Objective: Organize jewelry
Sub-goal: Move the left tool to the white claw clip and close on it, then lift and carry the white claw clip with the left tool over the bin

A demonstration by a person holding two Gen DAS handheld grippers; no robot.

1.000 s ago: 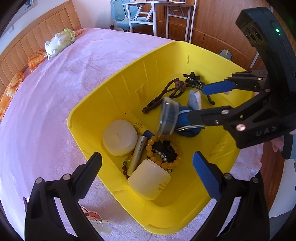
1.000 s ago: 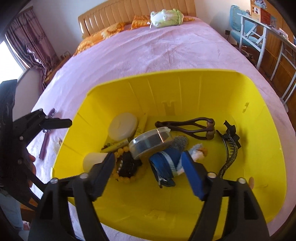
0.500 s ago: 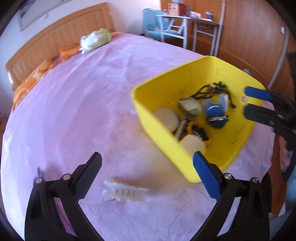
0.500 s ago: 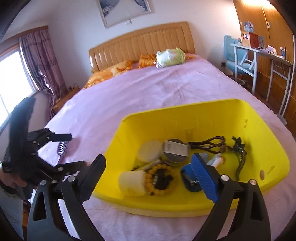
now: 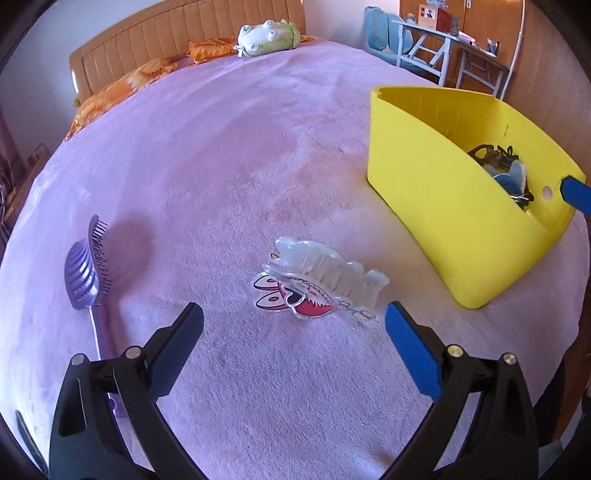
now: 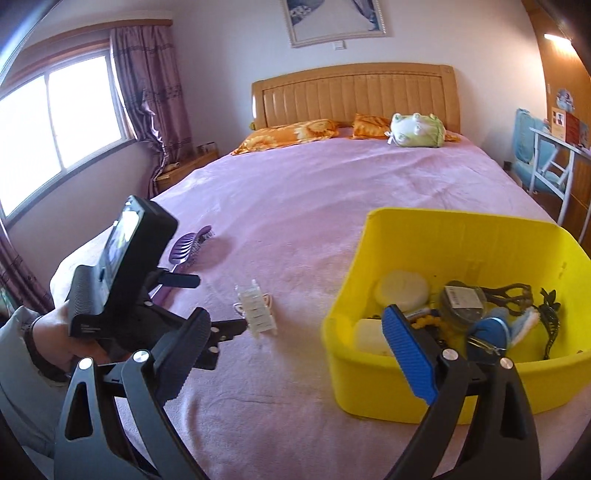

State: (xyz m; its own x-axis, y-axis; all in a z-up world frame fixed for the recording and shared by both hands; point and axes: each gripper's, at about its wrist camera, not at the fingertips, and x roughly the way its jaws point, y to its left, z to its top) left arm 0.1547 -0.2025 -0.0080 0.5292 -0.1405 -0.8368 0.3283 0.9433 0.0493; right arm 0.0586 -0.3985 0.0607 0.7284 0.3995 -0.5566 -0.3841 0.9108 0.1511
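left gripper [image 5: 293, 325] wide open, empty; clear hair claw [image 5: 328, 275] just ahead, apparently untouched, on bedspread [image 5: 221, 166].

Place: a home bedroom.
Bed: a wide bed [image 6: 332, 206] under a pink cover, with a wooden headboard [image 6: 354, 96].
Head end: orange flowered pillows [image 6: 288, 134], a green plush toy [image 6: 415, 130].
Walls: curtained window [image 6: 55, 122], framed picture [image 6: 334, 18].
Right side: white desk [image 6: 565, 155], blue chair [image 6: 532, 155].
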